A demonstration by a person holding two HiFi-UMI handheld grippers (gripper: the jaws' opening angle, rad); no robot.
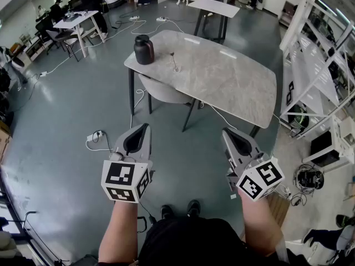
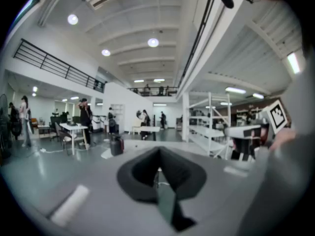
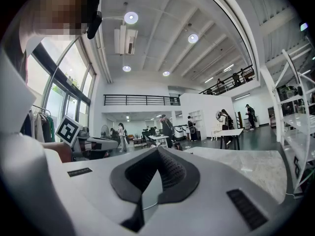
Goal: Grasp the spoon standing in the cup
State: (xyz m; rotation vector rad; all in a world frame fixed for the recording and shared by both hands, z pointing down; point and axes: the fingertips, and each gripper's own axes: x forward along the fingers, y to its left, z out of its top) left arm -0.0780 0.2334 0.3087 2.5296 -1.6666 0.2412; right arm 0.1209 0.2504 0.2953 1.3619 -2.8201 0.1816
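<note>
1. My left gripper (image 1: 145,126) is clenched with nothing between its jaws. It hangs low in the head view, above the floor (image 1: 66,115) and well apart from the surface (image 1: 233,82).
2. A dark jug (image 1: 143,49) stands near the surface's far left corner. It also shows small beyond the closed jaws in the left gripper view.
3. Just right of the jug, and apart from it, a thin stem stands upright, which I take for the spoon (image 1: 175,61). The cup that should hold it is too small for me to make out.
4. My right gripper (image 1: 226,131) is likewise clenched and empty. It is level with the left one and just as far from the surface.
5. I judge the task has not yet begun. This is the approach step, with nothing reached or touched.
6. The next move calls for:
   - walking in to the surface;
   - choosing one gripper, the left being nearer the spoon's side;
   - spreading its jaws;
   - bringing them around the upright handle, clear of the jug;
   - closing gently so the cup does not tip.
</note>
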